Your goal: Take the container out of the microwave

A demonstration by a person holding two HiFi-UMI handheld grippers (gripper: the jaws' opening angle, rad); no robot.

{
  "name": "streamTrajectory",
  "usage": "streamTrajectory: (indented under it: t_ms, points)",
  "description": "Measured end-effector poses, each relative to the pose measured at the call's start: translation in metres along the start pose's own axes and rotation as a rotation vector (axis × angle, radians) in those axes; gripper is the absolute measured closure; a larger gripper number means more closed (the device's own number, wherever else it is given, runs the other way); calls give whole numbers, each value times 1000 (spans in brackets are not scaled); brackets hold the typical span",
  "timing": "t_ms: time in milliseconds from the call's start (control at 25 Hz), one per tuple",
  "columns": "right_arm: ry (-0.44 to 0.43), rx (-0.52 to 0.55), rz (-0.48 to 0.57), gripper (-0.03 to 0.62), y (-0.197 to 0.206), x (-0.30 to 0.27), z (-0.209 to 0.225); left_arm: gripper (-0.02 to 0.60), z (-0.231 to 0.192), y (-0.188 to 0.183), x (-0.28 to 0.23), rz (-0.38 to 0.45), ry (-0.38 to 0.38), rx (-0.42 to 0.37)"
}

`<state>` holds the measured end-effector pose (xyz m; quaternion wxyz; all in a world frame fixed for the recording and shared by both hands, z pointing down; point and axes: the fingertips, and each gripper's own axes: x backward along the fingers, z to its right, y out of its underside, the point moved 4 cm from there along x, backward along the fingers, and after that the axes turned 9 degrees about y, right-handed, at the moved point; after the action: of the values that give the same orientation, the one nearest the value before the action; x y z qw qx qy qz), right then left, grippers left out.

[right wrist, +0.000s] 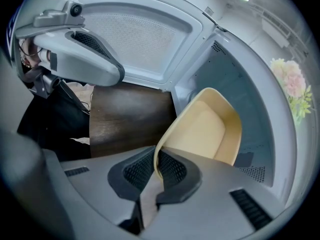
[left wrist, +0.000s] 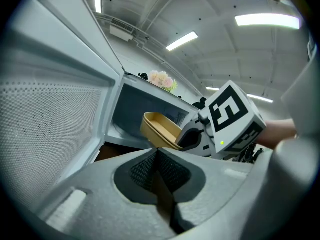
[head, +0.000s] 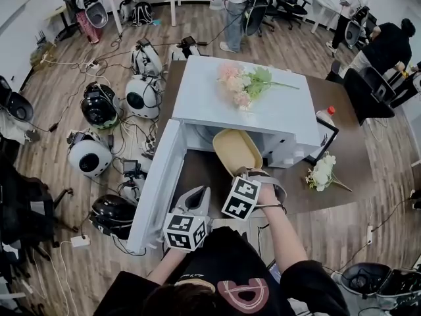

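A white microwave (head: 204, 91) stands on a brown table (head: 355, 150), its door (head: 158, 189) swung open to the left. A beige oval container (head: 237, 151) tilts in the microwave's mouth, partly outside it. My right gripper (head: 247, 175) is shut on its near rim; the thin rim sits between the pads (right wrist: 157, 166), with the container (right wrist: 207, 129) rising beyond them. My left gripper (head: 199, 196) hovers by the door's inner face, shut with nothing in it (left wrist: 159, 154). From there the container (left wrist: 160, 126) and the right gripper (left wrist: 192, 136) show ahead.
Pink flowers (head: 240, 84) lie on top of the microwave. White flowers (head: 323, 172) and a red-capped bottle (head: 327, 114) sit on the table to its right. Round devices and cables (head: 99, 104) cover the floor at left. People and chairs stand at the back.
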<state>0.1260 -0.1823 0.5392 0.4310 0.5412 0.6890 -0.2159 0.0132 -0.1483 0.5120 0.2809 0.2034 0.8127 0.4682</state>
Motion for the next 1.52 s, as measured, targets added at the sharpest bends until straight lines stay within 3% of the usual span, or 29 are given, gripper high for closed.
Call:
streamTrajectory:
  t_ms: [1000,1520]
  points:
    - [-12,-81,-39,569,20,22,-32,572,8,13,2,-10,4,11]
    - [-21,-130,-62,570,34,35,-58,572,19,19,3,-32,46,-1]
